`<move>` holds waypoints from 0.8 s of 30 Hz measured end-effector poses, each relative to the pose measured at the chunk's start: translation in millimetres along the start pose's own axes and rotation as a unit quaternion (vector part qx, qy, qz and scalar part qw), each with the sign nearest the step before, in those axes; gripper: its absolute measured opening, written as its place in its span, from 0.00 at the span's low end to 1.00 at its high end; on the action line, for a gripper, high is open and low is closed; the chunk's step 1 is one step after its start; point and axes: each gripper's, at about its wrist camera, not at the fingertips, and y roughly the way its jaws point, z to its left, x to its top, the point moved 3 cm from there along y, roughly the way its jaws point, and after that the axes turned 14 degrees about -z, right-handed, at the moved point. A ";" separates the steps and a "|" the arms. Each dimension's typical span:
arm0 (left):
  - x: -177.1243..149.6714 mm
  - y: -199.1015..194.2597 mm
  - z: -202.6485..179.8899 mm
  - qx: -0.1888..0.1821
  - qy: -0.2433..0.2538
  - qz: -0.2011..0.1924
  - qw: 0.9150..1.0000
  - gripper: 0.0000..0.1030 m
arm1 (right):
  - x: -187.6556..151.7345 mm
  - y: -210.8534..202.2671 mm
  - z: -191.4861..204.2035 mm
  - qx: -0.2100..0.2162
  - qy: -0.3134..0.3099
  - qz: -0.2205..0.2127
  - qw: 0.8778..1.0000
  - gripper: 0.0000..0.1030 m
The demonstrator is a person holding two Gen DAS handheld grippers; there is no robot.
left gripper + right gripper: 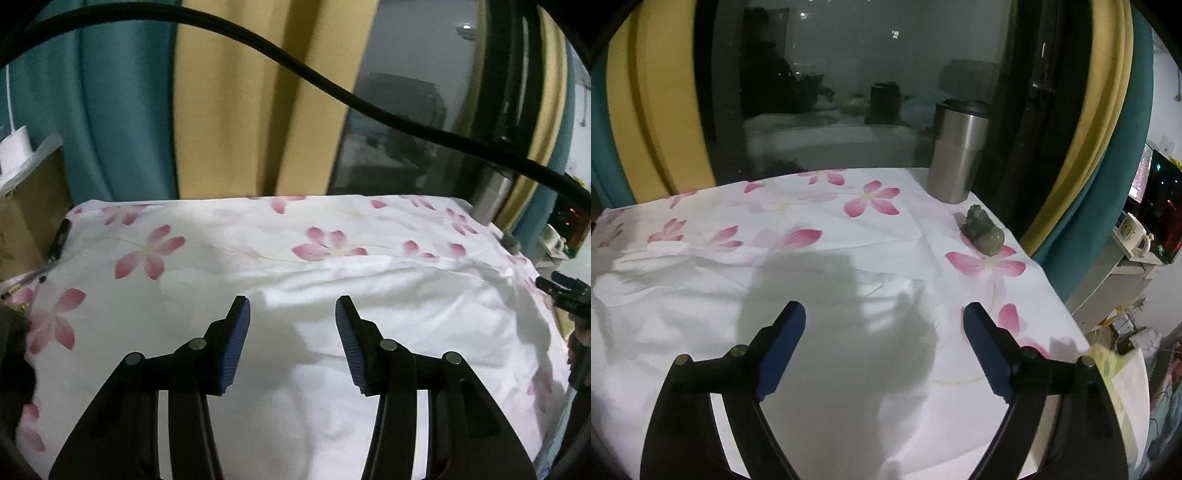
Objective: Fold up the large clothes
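White rumpled garment [369, 314] | left claw [292, 314], right claw [884, 317] agape, empty

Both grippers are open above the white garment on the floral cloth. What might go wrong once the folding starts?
1. The steel tumbler and small green stone figurine stand on the pink-flowered cloth; dragging fabric might tip them.
2. The plain white garment lies on that cloth, so the open right gripper or left gripper may pinch both layers.
3. The black cable hanging across the left view could snag.
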 end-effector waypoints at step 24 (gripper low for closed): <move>-66.7 23.5 -96.8 -0.064 0.020 0.069 0.995 0.49 | -97.2 -54.1 -13.2 0.024 0.099 0.058 0.993 0.96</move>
